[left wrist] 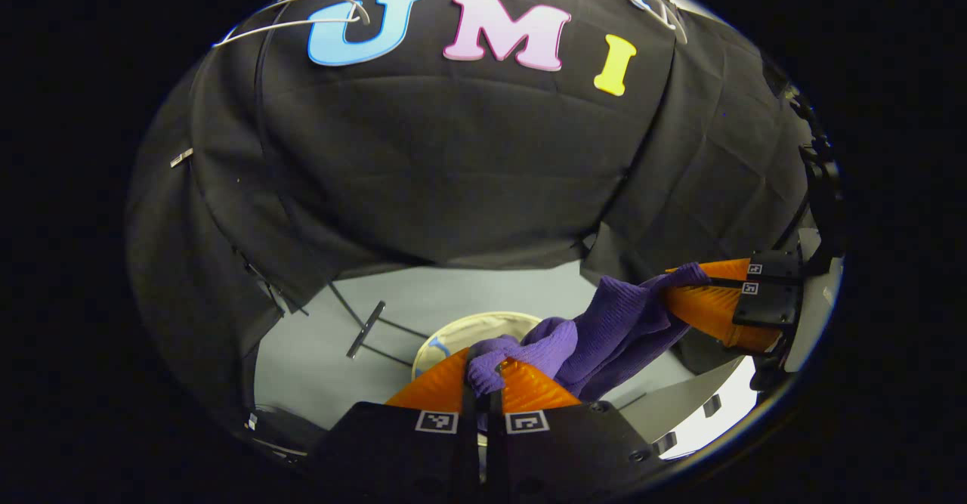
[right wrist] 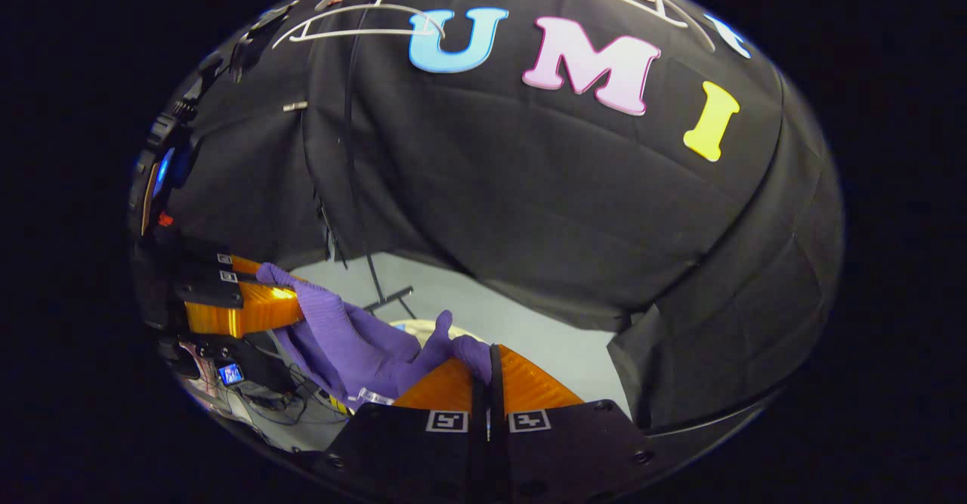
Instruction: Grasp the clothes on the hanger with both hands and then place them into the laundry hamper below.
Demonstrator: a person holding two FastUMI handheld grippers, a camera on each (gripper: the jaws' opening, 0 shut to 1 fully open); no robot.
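Both grippers clamp the purple garment [left wrist: 604, 330], stretched between them above the floor: left gripper [left wrist: 483, 375] near, right gripper [right wrist: 489, 372] far right. The left gripper view shows the hamper [left wrist: 461, 334] below; the right gripper view shows a hanger [right wrist: 363, 24] high up.

Purple ribbed-knit garment [left wrist: 604, 330] betw. both sets of jaws. Cream hamper rim [left wrist: 483, 323] w/ blue mark, beyond jaws. Floor [left wrist: 317, 368] pale grey. Hanger [right wrist: 363, 24] white.

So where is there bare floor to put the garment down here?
Bare grey floor lies between the black cloth wall and the round hamper. It is crowded by the hamper's left, where a stand's legs cross.
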